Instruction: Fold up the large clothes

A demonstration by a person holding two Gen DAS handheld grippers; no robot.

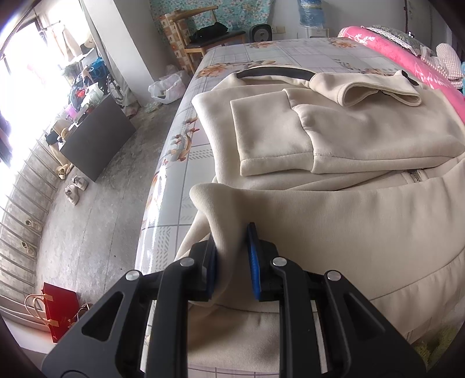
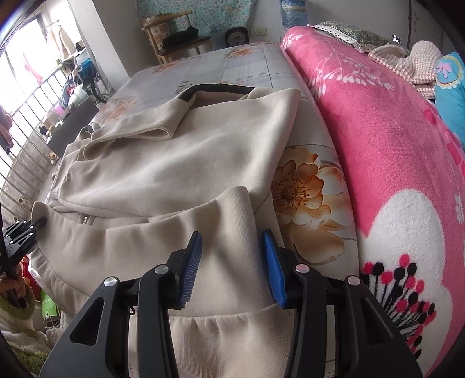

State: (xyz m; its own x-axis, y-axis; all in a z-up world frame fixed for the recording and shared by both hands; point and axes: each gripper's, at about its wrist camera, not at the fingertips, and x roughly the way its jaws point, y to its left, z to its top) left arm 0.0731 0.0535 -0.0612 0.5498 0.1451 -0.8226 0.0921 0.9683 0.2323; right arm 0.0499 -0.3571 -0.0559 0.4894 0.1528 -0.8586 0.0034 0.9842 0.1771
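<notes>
No text, label, brand or number is showing legibly in either view. The red bag (image 1: pixel 59 314) on the floor is bearing a small gold mark too blurred to read, and the water bottle (image 1: pixel 312 13) at the far wall is carrying a blue label whose print is not resolving into letters.

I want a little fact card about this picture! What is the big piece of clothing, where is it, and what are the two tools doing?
clothing: cream jacket, sleeves folded over its front
place: on the flowered bed cover
beside it: pink blanket
left tool: pinching the jacket's bottom corner
right tool: fabric of the other bottom corner between its pads, no pinch visible yet
fold of the bottom edge: not yet done
</notes>
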